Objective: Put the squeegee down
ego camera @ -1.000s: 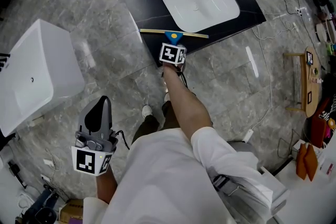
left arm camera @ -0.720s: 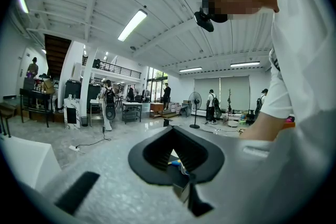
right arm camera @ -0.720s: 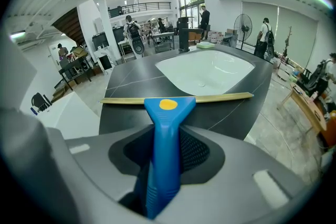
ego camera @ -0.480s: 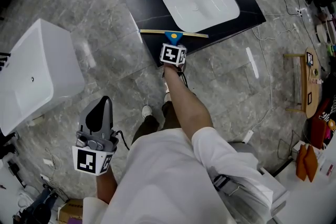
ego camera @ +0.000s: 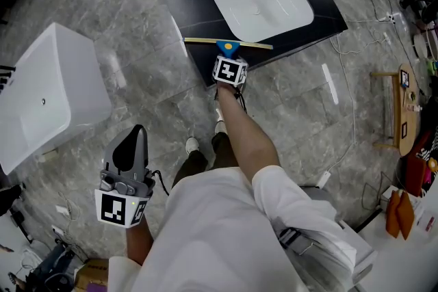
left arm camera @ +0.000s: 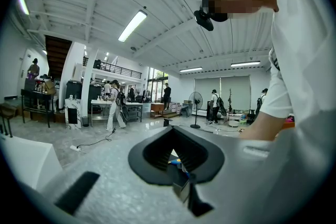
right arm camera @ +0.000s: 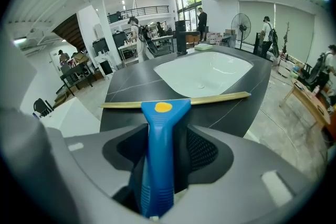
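Squeegee (right arm camera: 157, 128) blade, a long yellowish strip, lies across the black slab (ego camera: 198, 3) near its front edge, just in front of the white basin (ego camera: 263, 3), while its blue handle reaches back between the jaws of the right gripper (ego camera: 228, 61). Those jaws are opening, and a gap shows between the handle and one pad. The left gripper (ego camera: 135, 137) hangs well apart over the grey floor, its jaws together on nothing.
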